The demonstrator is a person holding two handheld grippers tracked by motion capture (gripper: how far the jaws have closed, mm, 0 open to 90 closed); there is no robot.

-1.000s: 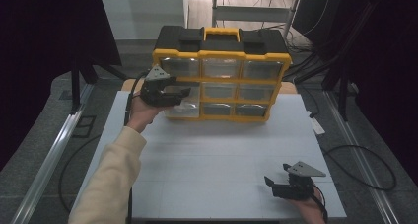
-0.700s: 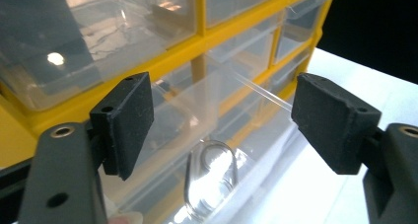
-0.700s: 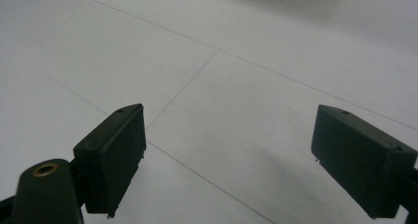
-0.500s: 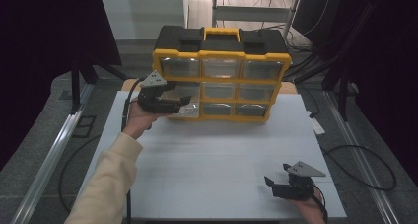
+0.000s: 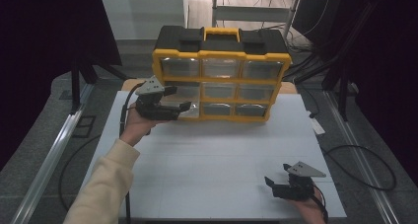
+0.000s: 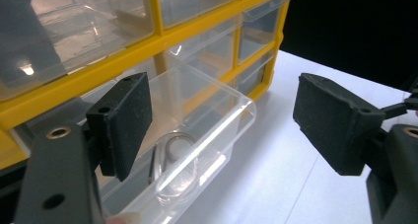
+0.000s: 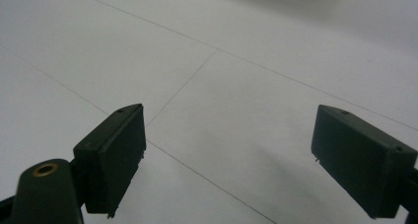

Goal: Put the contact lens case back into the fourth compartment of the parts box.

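A yellow and black organizer [image 5: 221, 73] with clear drawers stands at the back of the white table [image 5: 217, 155]. Its lower left drawer [image 6: 197, 130] is pulled out, with a small clear round piece [image 6: 175, 167] lying inside. My left gripper [image 5: 175, 99] [image 6: 222, 125] hovers open at that drawer, one pad over the drawer and the other out over the table. My right gripper [image 5: 268, 182] [image 7: 229, 155] rests open low over the bare table at the front right, nothing between its pads.
Black cables [image 5: 365, 160] trail off the table's right side and one runs from the left gripper [image 5: 123, 135]. Metal rails [image 5: 49, 155] flank the table. Dark curtains stand behind on both sides.
The left hand has drawn back and down a little from the organizer, and its gripper now sits open by the pulled-out lower left drawer. The right gripper has stayed put.
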